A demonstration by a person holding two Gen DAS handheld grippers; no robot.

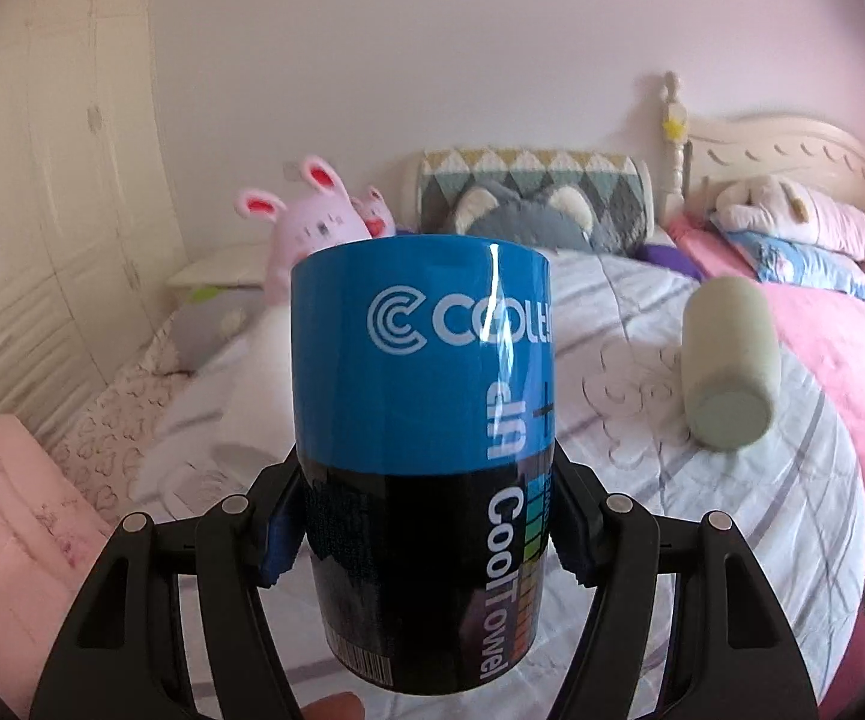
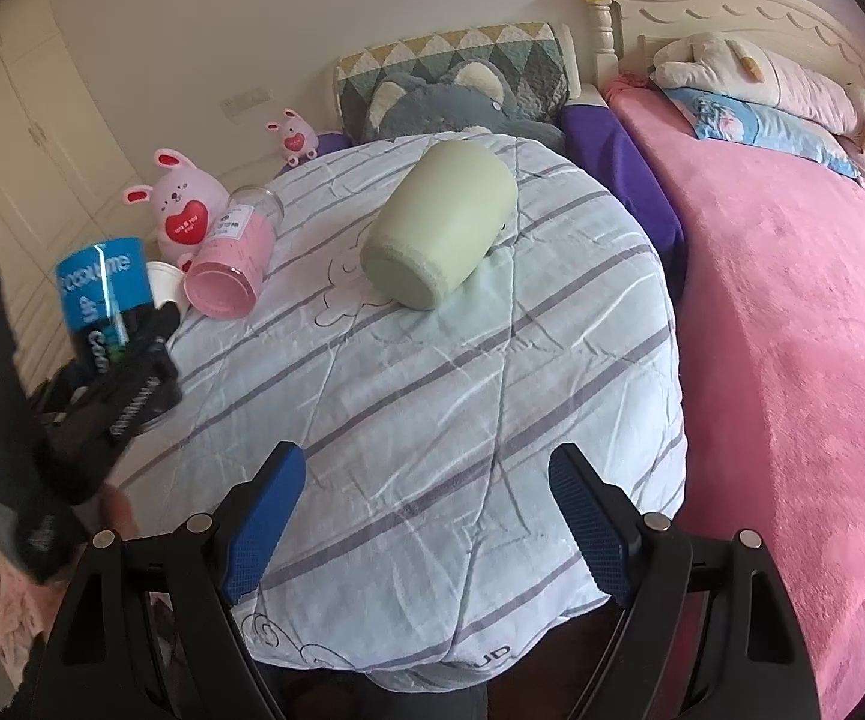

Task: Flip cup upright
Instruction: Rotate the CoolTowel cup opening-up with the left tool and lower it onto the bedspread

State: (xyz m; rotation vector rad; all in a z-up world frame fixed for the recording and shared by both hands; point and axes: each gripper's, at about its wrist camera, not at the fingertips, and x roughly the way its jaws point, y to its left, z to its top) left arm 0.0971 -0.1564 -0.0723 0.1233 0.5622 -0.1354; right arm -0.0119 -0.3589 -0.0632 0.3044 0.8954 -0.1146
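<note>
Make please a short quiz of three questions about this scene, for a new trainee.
1. True or false: the right gripper has its fingers closed on the green cup.
2. Which thing does the left gripper hold?
A. the pink jar
B. the blue and black can
C. the small rabbit toy
3. Fill the gap: the pink jar lies on its ____ on the striped quilt, beside the pink rabbit toy.

Key
1. False: its fingers are open and empty, and the green cup lies on its side farther away.
2. B: the fingers clamp the blue and black can.
3. side
</note>
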